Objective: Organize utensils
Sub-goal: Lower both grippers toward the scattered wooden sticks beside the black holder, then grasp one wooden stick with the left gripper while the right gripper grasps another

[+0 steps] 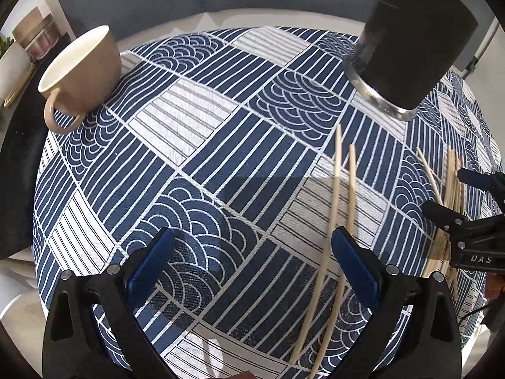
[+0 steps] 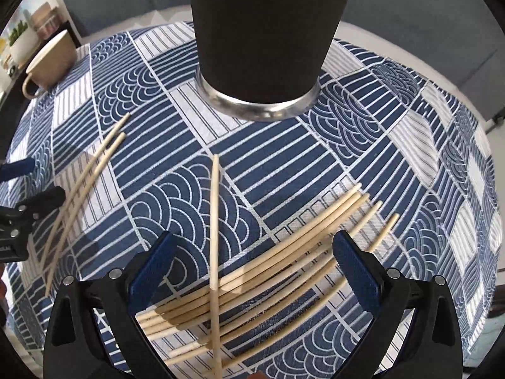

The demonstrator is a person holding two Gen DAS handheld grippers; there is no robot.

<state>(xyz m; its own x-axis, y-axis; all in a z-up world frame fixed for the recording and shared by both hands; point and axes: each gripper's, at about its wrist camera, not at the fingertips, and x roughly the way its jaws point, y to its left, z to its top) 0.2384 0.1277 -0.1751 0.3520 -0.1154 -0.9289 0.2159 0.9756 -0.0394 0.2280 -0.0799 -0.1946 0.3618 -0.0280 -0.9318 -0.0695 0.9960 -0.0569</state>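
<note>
1. Right wrist view puts the main bundle of chopsticks [image 2: 258, 265] straight in front of you: several pale wooden sticks lie side by side on the patterned tablecloth [image 2: 284, 164], fanning from lower left to upper right across the space between your jaws.
2. One single chopstick [image 2: 215, 221] lies across that bundle, running almost straight away from you, its tip pointing toward the dark tumbler [image 2: 265, 31].
3. Your right gripper [image 2: 252, 265] has its jaws spread wide and grips nothing; the bundle passes between the blue pads, with the far ends of some sticks reaching past the right-hand pad [image 2: 355, 271].
4. That tumbler, dark with a silver band at its base, stands upright on the cloth beyond the sticks, apart from them.
5. In the left wrist view, a pair of chopsticks [image 1: 342, 208] lies to the right of centre, running just beside the right-hand pad [image 1: 353, 265] of your left gripper [image 1: 252, 265].
6. Your left gripper's jaws are also wide apart and hold nothing; whether the pad touches the pair cannot be told.
7. A tan cup [image 1: 83, 72] with a white inside sits at the far left edge of the cloth, well apart from all the sticks.
</note>
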